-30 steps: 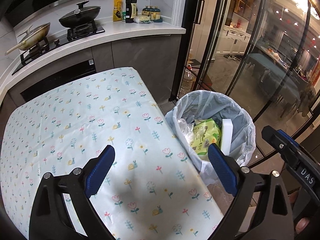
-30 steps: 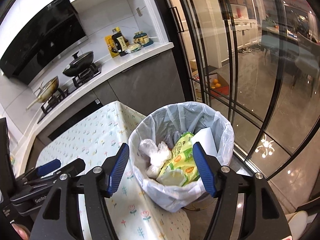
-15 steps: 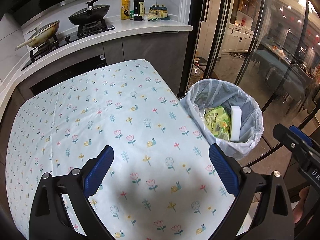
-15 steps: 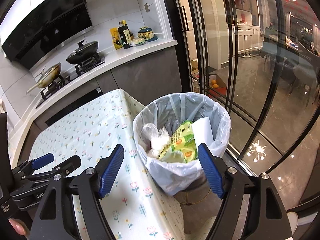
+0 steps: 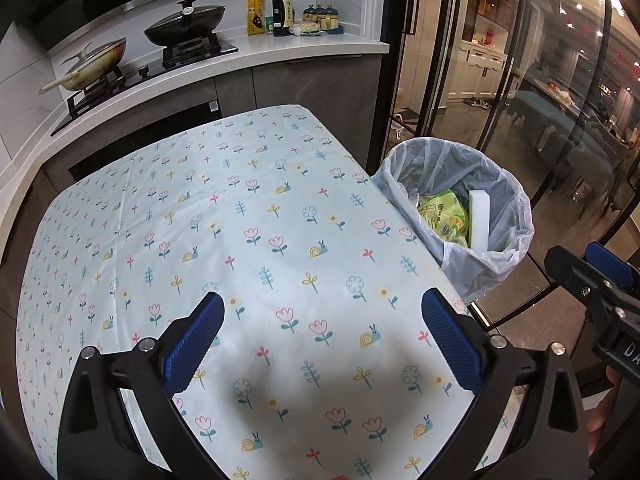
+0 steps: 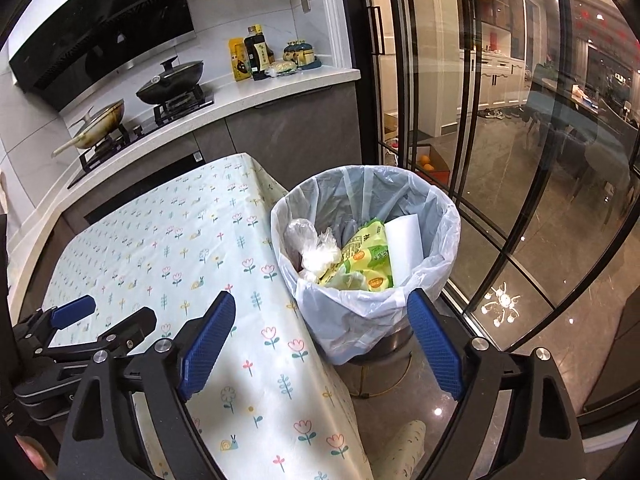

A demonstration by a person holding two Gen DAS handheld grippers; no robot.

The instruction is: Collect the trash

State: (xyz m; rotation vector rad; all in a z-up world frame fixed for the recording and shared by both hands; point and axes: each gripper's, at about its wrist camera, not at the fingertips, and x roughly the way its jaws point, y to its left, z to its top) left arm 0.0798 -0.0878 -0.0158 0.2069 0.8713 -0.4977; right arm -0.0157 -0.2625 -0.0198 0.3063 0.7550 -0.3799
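Note:
A bin lined with a pale plastic bag [image 5: 516,200] [image 6: 360,320] stands on the floor at the table's right edge. Inside lie a green snack wrapper [image 5: 444,216] [image 6: 368,258], a white foam block [image 5: 482,216] [image 6: 406,248] and a crumpled clear bag [image 6: 316,248]. My left gripper [image 5: 322,308] hangs open over the floral tablecloth [image 5: 240,220] [image 6: 160,248] with nothing between its fingers. My right gripper [image 6: 322,300] is short of the bin, above the table's edge. Its jaws are opening and nothing is between them.
Behind the table runs a white counter [image 5: 312,46] with a wok [image 5: 96,66], a lidded black pan [image 5: 186,20] and bottles [image 5: 282,8]. Black-framed glass doors [image 6: 472,120] stand right of the bin. A box of oranges [image 6: 428,164] sits on the floor.
Both grippers have drawn back from the bin, so more tablecloth shows and the bin looks smaller. The right gripper's jaws have spread wider. The trash in the bin lies as before.

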